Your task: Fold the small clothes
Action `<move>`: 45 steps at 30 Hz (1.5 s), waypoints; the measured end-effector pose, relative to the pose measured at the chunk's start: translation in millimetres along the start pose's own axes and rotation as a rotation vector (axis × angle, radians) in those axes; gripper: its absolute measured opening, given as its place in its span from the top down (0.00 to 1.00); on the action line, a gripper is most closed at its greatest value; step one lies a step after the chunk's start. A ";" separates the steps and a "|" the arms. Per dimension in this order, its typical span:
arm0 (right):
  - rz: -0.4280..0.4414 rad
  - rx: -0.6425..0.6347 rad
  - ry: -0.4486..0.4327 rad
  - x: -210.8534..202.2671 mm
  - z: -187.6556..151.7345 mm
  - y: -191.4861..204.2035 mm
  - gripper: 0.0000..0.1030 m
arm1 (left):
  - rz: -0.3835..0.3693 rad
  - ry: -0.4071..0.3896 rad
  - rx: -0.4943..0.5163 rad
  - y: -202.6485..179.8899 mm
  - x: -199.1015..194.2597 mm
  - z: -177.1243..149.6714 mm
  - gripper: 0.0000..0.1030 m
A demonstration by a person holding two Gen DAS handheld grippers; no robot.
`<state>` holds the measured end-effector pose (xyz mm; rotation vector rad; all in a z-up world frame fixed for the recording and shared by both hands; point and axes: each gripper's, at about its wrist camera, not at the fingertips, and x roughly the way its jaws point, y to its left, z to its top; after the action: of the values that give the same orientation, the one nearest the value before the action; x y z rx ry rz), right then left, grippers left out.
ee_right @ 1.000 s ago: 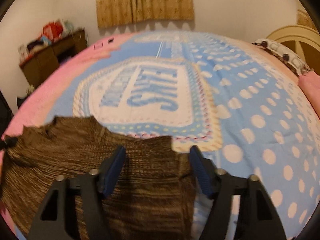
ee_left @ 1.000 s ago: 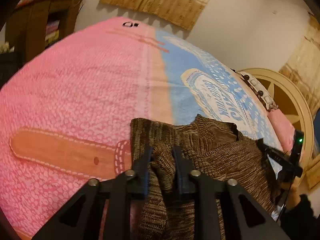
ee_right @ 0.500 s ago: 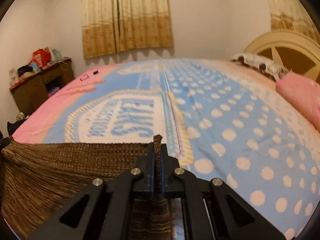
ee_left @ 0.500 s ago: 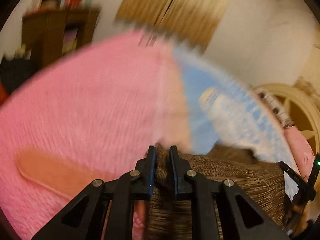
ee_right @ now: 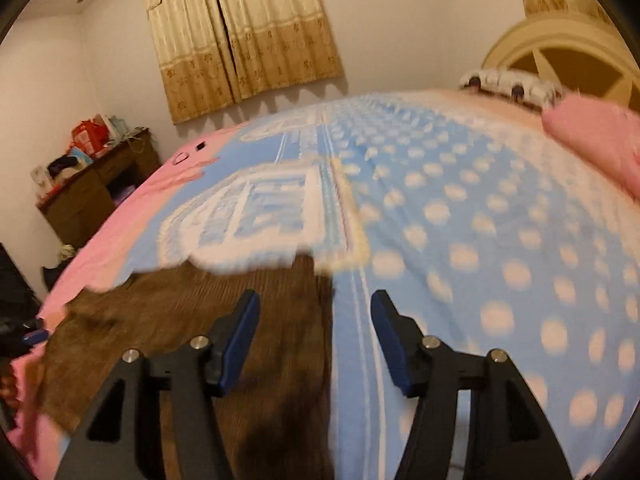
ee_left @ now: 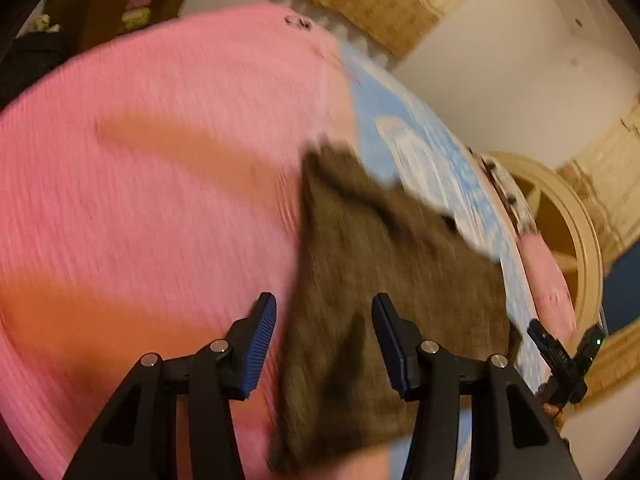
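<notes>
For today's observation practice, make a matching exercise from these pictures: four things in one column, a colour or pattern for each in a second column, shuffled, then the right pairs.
Things:
1. garment
2. pillow
3. curtain
4. bedspread

Descriptions:
A. golden beige
B. blue with pale dots
C. brown knit
D. plain pink

Pairs: 1-C, 2-D, 3-A, 4-B

We see a coarse, matt brown knit garment point(ee_left: 392, 280) at lower centre, lying on a soft, fuzzy fleece blanket point(ee_left: 160, 200). The left claw point(ee_left: 324, 336) and the right claw point(ee_right: 316, 332) look like matt black plastic with ribbed blue pads point(ee_left: 262, 344) and shiny metal pins.
</notes>
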<state>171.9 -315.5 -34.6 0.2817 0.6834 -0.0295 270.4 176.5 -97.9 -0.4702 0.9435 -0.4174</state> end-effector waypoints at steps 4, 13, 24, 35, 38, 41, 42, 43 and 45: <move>-0.052 0.028 0.041 -30.1 -44.9 -9.4 0.41 | 0.044 -0.070 0.096 -17.7 -5.1 -24.7 0.45; -0.029 -0.054 0.052 -46.8 -72.1 9.2 0.54 | 0.021 -0.067 0.062 -18.2 -7.3 -29.2 0.43; 0.003 -0.216 0.115 7.1 -67.8 35.5 0.56 | 0.140 -0.052 0.221 -38.7 -3.6 -44.7 0.41; 0.032 -0.210 0.197 -38.2 -95.1 10.6 0.90 | 0.181 -0.005 0.248 -11.2 -28.2 -51.1 0.86; 0.023 -0.218 0.198 -37.3 -93.8 13.2 0.89 | 0.210 0.009 0.273 -12.0 -34.2 -54.6 0.86; 0.001 -0.194 0.205 -38.1 -89.3 7.3 0.75 | 0.234 0.025 0.279 -12.9 -42.7 -53.7 0.85; -0.009 -0.167 0.197 -41.8 -86.1 2.8 0.73 | 0.223 0.025 0.272 -14.5 -46.4 -52.5 0.85; -0.048 -0.156 0.181 -46.6 -84.4 0.3 0.73 | 0.201 0.014 0.270 -17.5 -52.7 -50.7 0.86; -0.137 -0.181 0.115 -59.0 -77.7 4.6 0.69 | 0.181 -0.020 0.284 -27.7 -59.6 -44.8 0.86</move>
<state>78.6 -294.2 -54.0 0.0623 0.8138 -0.0818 197.8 176.6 -65.3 -0.1286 0.8822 -0.3740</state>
